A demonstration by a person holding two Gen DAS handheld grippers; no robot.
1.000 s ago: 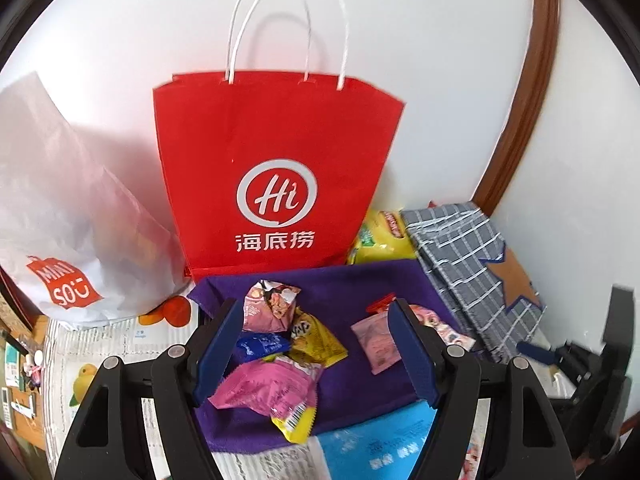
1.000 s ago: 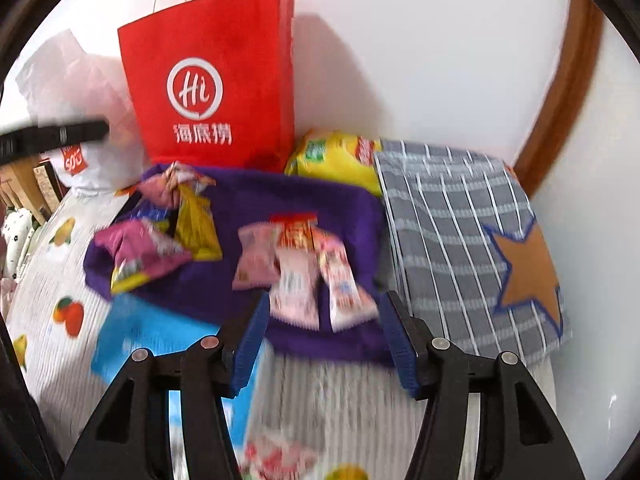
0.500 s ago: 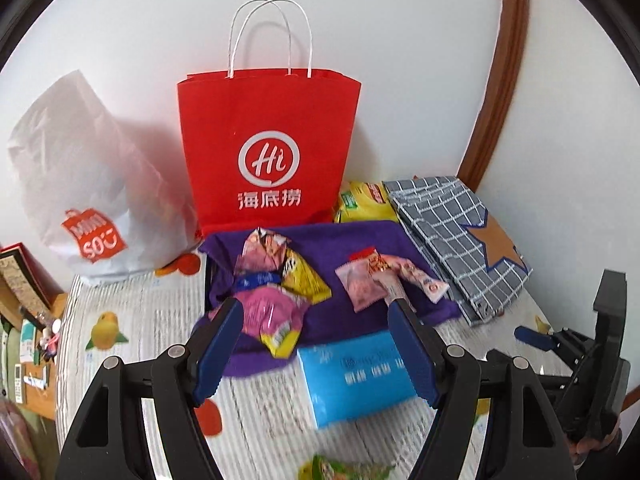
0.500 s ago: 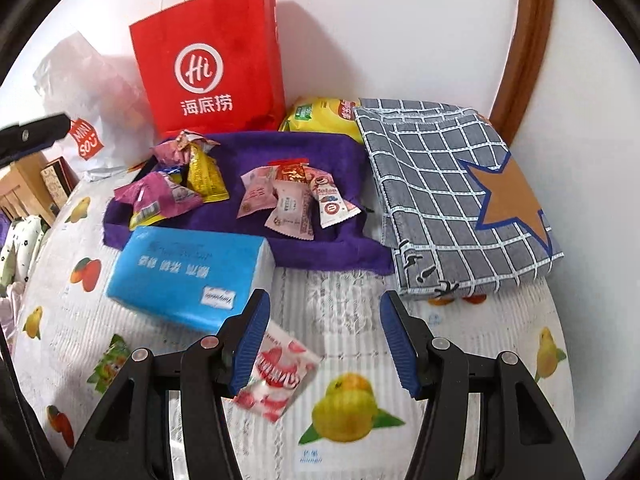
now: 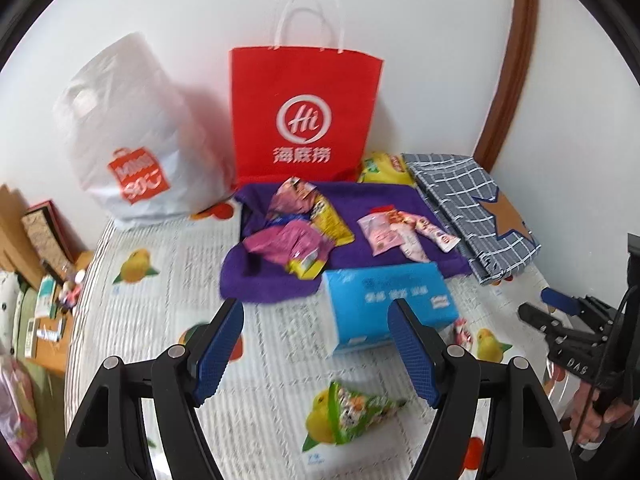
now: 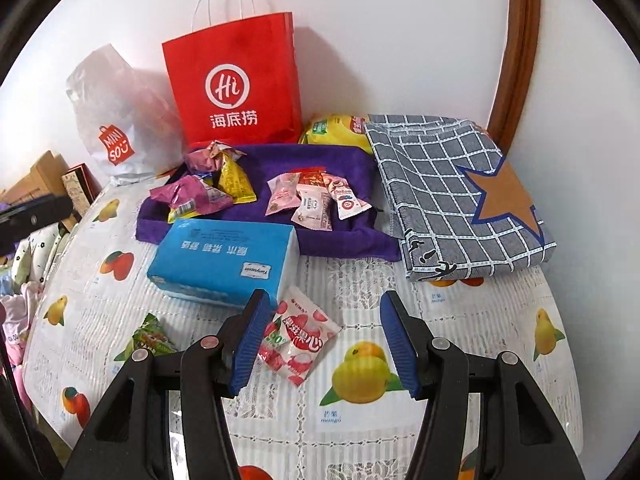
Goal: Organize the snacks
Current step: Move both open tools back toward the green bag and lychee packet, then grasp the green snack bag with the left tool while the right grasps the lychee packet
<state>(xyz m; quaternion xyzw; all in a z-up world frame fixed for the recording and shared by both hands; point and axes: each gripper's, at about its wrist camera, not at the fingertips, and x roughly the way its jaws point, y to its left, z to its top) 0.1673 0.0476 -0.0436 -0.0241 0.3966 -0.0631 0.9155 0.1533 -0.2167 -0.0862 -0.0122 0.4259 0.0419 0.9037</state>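
The purple towel serves as the landmark on the fruit-printed tablecloth. Behind it stands a red paper bag with a white "Hi" ring logo and the characters 海底捞; to the left of that bag sits a white plastic bag bearing an orange "MINISO" tag. On the towel lie two clusters of snacks: a left pile of magenta, pink and yellow packets, and a right pile of pale pink packets whose print is too small to read. A yellow bag peeks out behind the towel's right corner. Right of the towel lies a folded grey checked cloth with a brown star. Touching the towel's front edge is a blue tissue pack with white Chinese writing.

In front of the tissue pack lies a pink-and-white strawberry-print snack, just beside the left finger of the right gripper, whose jaws stand apart and empty. The left gripper is likewise spread, holding nothing, with a green snack packet lying below it on the tablecloth. The word "mango" is printed under a fruit picture.
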